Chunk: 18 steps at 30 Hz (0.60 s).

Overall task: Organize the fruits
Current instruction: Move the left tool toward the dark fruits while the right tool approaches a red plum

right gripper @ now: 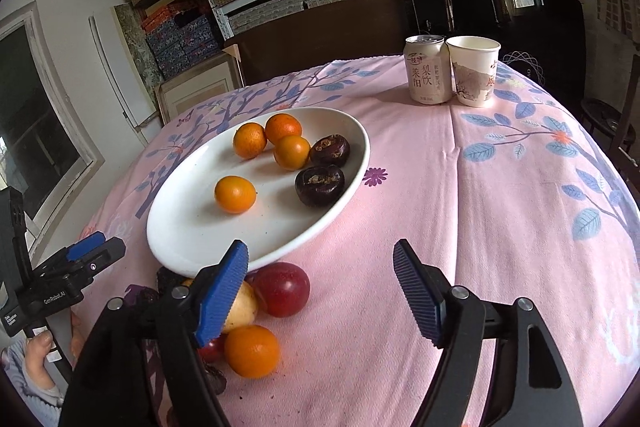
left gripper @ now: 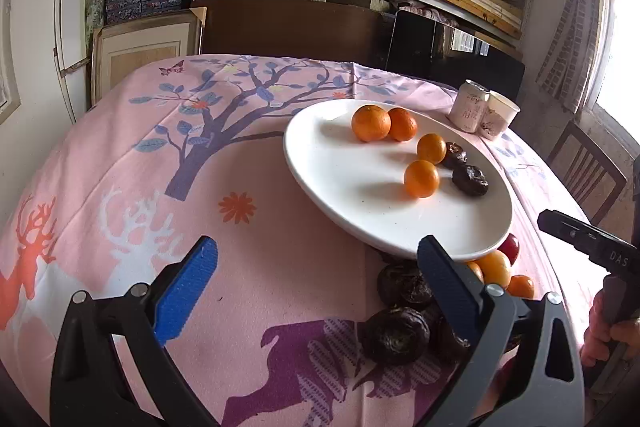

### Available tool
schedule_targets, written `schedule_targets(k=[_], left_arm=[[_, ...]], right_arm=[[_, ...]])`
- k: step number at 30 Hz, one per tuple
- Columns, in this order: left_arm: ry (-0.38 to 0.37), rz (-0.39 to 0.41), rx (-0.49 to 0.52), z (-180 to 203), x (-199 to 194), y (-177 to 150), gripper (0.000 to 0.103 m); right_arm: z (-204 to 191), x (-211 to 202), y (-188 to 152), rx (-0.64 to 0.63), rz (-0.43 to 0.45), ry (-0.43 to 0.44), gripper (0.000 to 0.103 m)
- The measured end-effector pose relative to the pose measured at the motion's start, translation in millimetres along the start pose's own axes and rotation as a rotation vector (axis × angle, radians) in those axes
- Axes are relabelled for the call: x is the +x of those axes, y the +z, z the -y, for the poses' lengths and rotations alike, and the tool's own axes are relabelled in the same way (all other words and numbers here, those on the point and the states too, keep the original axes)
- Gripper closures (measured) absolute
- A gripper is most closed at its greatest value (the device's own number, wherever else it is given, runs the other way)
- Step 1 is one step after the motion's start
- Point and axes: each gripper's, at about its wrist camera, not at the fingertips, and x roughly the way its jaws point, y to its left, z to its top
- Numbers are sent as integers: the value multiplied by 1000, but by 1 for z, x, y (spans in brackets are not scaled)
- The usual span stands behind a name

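On the pink-clothed table (right gripper: 460, 187), your left hand-held gripper (left gripper: 316, 291) and right hand-held gripper (right gripper: 320, 291) tilt downward near the white plate (right gripper: 180, 227), both spread wide, grasping nothing.

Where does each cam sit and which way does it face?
Left wrist: on the left gripper, looking down over the table toward the round white plate; jaws open, other gripper at right edge.
Right wrist: on the right gripper, same heading, plate to its left; jaws open, other gripper at left edge.
Shared: plate, white drink can, white paper cup.
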Motion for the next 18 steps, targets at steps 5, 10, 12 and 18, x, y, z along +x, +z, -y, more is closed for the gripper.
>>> schedule_targets(k=[5,10,12,18], left_arm=[[9,-18,-13,-2,-3,-9,5],[18,-35,10,1,-1,-13,5],[19,-42,16,3,1,-14,5],[23,-86,47,8,10,-18,5]], right_arm=[[1,1,-9,-12,-41,-3,22],[-5,5,-15,-50,-64,-23,22],[-5,5,-16,-53,-65,-22,22],[-14,10,-19,-88,-88,-18,22]])
